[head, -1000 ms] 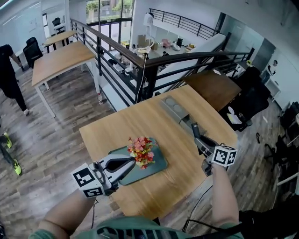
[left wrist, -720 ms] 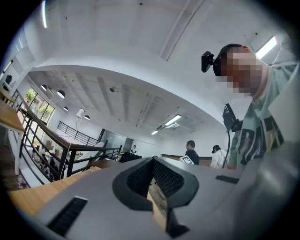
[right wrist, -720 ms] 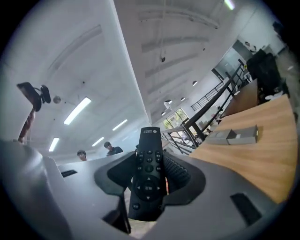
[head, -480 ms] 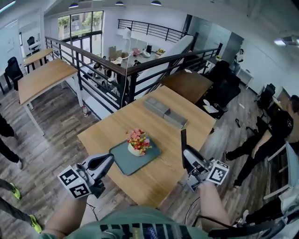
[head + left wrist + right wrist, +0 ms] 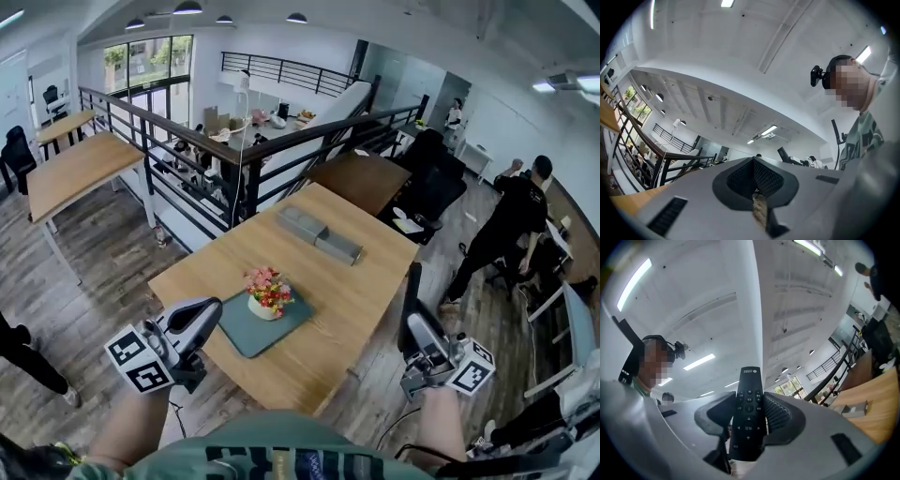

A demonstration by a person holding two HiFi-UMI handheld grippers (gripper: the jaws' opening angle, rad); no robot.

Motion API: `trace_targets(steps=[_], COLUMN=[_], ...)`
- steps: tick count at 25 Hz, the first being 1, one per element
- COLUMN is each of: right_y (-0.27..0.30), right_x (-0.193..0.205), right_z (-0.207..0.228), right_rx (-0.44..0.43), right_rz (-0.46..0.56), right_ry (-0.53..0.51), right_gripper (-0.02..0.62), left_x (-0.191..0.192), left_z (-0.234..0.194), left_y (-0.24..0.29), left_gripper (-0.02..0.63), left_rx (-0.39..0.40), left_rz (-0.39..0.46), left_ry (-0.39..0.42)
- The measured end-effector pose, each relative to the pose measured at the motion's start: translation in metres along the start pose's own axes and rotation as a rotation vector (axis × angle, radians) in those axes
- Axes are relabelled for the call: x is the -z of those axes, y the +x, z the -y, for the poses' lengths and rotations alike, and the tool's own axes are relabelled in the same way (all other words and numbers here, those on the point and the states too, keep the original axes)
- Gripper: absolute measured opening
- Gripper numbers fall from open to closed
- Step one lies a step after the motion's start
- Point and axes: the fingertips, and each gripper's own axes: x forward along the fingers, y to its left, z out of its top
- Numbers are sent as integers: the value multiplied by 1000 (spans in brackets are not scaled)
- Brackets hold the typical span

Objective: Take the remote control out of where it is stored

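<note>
Left gripper [image 5: 208, 309]: jaws closed together, nothing between them. It hangs over the near left corner of the table [image 5: 366, 300], beside the tray [image 5: 246, 337].

On the table, left to right: one teal tray, one flower pot [image 5: 265, 302] standing on it, then what look like two grey boxes [image 5: 319, 235] end to end near the far edge. Whether either is the store, cannot tell.

Right gripper [image 5: 411, 326]: clamped on the remote [image 5: 413, 286]. One remote only.
- It is out in the air, off the table's right edge, over the floor.
- Long axis runs along the jaws, upright in the head view.
- Its top end pokes well past the tips, button face towards the right gripper's camera.
- The left gripper is well apart from it, across the table's near corner; the right hand alone has it.

Judgement: removal looks done. Any set-down calls for a move left, back over the tabletop.

Counts: two grippers, one person standing at right [image 5: 514, 220].
</note>
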Motion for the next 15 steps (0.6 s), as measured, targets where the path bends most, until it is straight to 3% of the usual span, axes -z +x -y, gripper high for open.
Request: trace_targets(steps=[6, 15], right_y=[-10, -8], right_x=[-27, -27], right_z=[-29, -24], right_rx=[-30, -25], right_rz=[36, 31], right_ry=[-71, -91], right_gripper=[190, 190], left_x=[-13, -8], left_z=[14, 2], left_y=[12, 10], left_gripper=[3, 3], left_rx=[48, 35], left_rz=[0, -11], left_ry=[8, -1])
